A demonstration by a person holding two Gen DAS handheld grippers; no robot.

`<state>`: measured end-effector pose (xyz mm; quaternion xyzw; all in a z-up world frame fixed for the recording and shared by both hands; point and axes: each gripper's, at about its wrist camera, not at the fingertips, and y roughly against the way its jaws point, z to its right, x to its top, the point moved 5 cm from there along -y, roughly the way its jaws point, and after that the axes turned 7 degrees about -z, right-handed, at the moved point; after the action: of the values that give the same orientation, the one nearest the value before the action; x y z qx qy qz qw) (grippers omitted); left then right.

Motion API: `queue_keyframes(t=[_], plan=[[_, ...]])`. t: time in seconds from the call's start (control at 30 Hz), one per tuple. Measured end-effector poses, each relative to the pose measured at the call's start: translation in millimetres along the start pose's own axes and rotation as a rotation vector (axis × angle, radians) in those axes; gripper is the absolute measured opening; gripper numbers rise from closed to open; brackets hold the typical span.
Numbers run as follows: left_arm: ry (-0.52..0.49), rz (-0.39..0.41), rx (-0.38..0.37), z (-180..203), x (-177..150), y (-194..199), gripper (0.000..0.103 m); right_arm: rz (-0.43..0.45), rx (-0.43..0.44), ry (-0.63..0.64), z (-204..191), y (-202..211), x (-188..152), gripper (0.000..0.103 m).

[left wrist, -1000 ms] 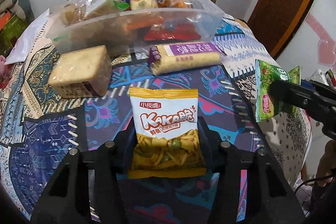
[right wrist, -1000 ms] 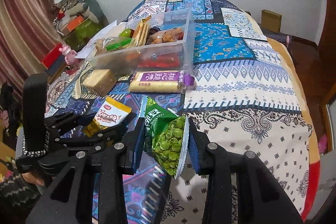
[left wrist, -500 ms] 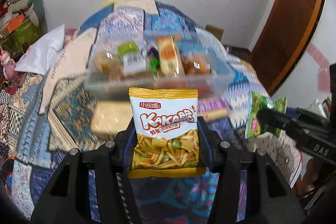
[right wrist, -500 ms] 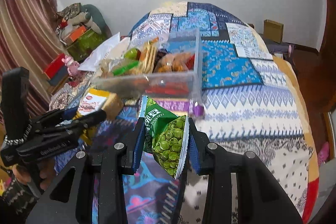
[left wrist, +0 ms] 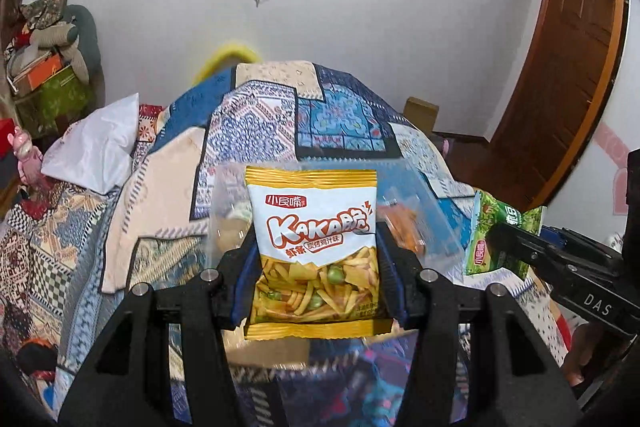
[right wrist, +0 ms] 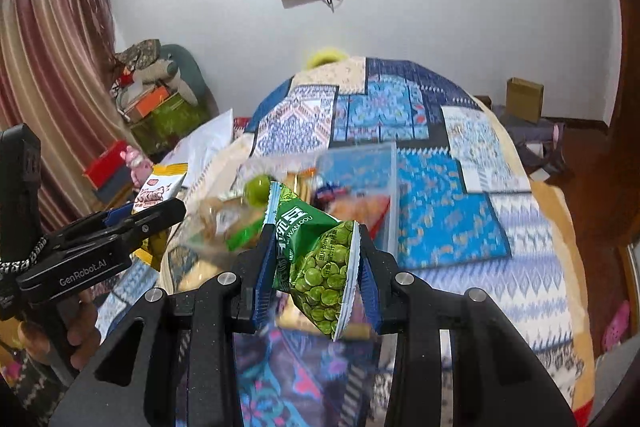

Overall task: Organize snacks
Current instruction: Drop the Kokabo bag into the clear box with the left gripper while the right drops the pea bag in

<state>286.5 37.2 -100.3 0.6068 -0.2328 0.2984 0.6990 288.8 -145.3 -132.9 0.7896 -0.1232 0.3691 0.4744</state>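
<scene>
My left gripper [left wrist: 314, 259] is shut on a yellow and white Kakaro shrimp-stick packet [left wrist: 314, 227] and holds it upright in the air. My right gripper [right wrist: 316, 255] is shut on a green pea packet [right wrist: 320, 259], also lifted. A clear plastic bin [right wrist: 384, 195] with several snacks stands on the patterned bed just beyond both packets, blurred by motion. In the left wrist view the pea packet [left wrist: 500, 239] and right gripper show at the right. In the right wrist view the Kakaro packet [right wrist: 156, 191] and left gripper [right wrist: 160, 215] show at the left.
The bed has a blue and cream patchwork cover [right wrist: 440, 187]. A white pillow [left wrist: 96, 143] lies at its left side. Boxes and toys [right wrist: 160, 99] are stacked by the wall at the left. A wooden door [left wrist: 568, 67] is at the right.
Both grippers have lifted their packets off the bed and tilted up. The view now looks over the bin toward the wall; the loose snacks on the cover have dropped out of sight.
</scene>
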Motion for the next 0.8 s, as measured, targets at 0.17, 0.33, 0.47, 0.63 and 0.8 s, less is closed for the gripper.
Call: queue_keyframes(t=[0.17,0.33,0.47,0.63,0.8], plan=[[0.019,-0.017,-0.008,-10.1,16.2,-21.8,0.053,0.005,-0.008,0.000,-0.6,-19.6,19.3,0.034],[0.031,-0.055,-0.005,-16.5,25.6,-54.0,0.053,-0.014,-0.025,-0.006,3.0,-45.0,31.1,0.034],[0.036,-0.092,-0.006,-19.4,29.0,-79.6,0.053,-0.033,-0.048,-0.008,8.6,-65.9,39.4,0.034],[0.035,-0.121,0.002,-21.0,30.8,-103.9,0.053,-0.050,-0.072,-0.018,16.2,-86.4,47.5,0.034],[0.050,-0.127,0.018,-24.1,30.6,-114.9,0.054,-0.076,-0.077,-0.027,20.5,-102.0,49.5,0.034]])
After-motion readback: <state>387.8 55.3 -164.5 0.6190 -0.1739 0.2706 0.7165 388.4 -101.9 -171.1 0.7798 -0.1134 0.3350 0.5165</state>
